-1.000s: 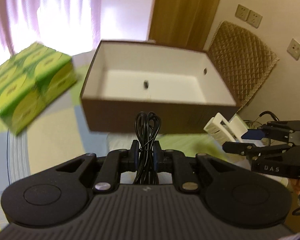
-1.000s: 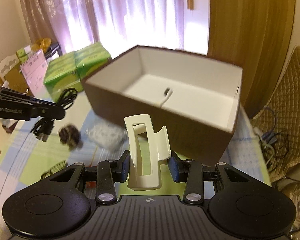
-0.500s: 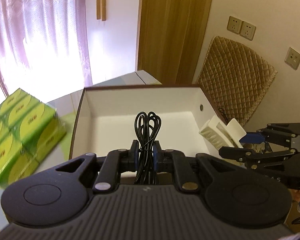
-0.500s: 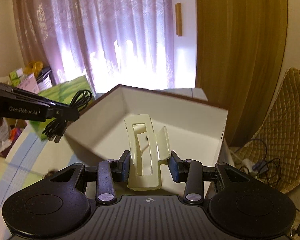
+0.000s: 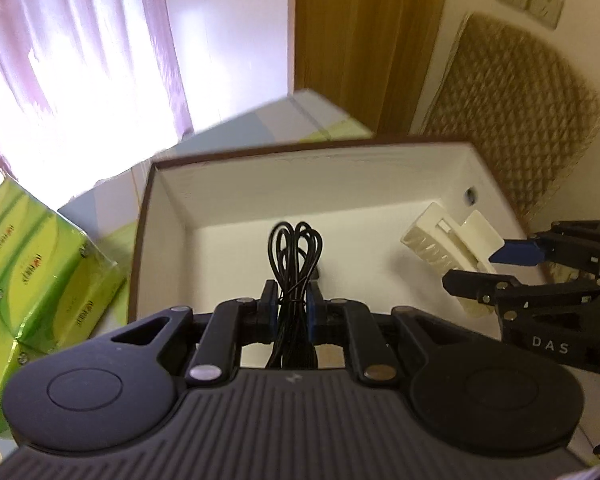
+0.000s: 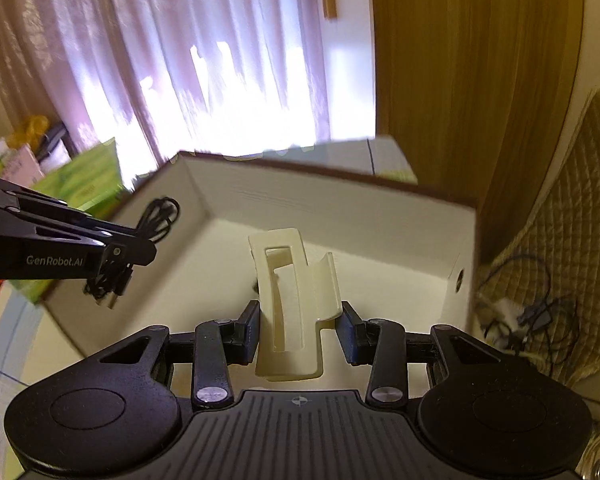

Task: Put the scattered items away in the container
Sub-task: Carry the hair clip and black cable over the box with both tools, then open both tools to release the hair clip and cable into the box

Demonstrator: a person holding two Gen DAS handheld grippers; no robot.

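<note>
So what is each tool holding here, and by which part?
The left tool pinches a coiled black cable around its bundled middle. The right tool clamps a cream hair claw clip across its lower body, over the box.

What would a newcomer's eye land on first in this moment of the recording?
Most striking is the open white-lined box, filling the middle of both views. Over it, the left tongs are shut on a bundled black cable, and the right tongs are shut on a cream hair claw. A green tissue pack sits left of the box.
</note>
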